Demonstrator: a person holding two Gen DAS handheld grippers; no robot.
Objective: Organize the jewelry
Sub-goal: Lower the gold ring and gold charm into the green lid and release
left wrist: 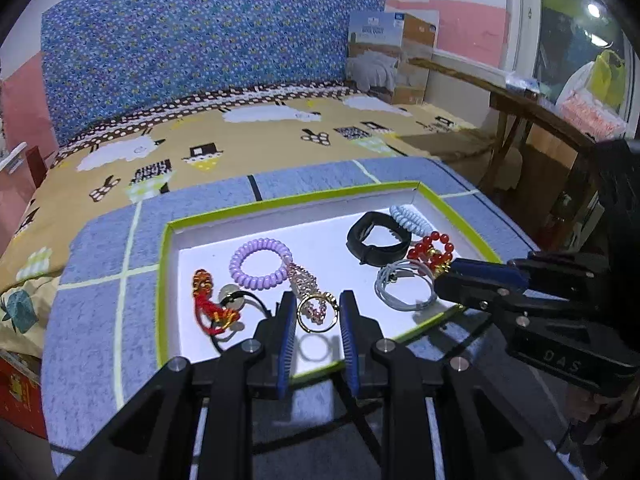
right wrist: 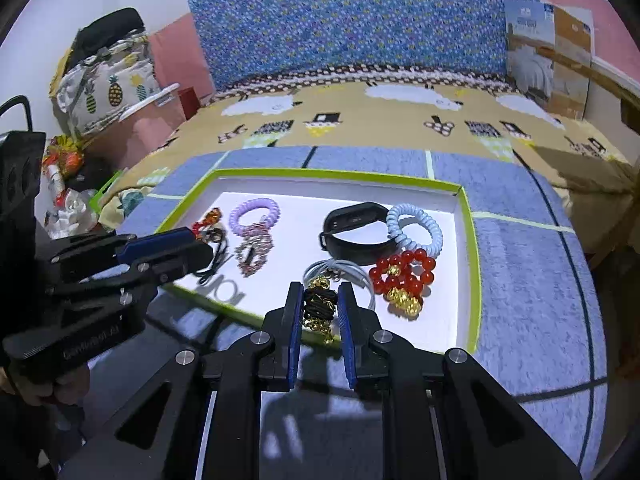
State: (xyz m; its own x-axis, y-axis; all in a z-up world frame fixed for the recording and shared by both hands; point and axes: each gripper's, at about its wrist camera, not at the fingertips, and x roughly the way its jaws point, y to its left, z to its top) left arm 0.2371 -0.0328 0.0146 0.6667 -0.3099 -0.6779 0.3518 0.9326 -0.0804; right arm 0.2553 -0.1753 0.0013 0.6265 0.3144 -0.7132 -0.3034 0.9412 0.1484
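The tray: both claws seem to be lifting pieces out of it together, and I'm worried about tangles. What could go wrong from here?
1. The gold ring in the left claw trails a pink crystal chain that touches the purple coil band; it may drag it.
2. The black-and-gold bracelet in the right claw dangles loosely and could slip.

place: you worked in a home bedroom | evidence: bed with sheep-print sheet (left wrist: 260,136), floral headboard (left wrist: 192,48), pineapple-print bag (right wrist: 108,88), window (left wrist: 580,24)

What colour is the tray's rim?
Lime green tray rim, clearest in the right wrist view.
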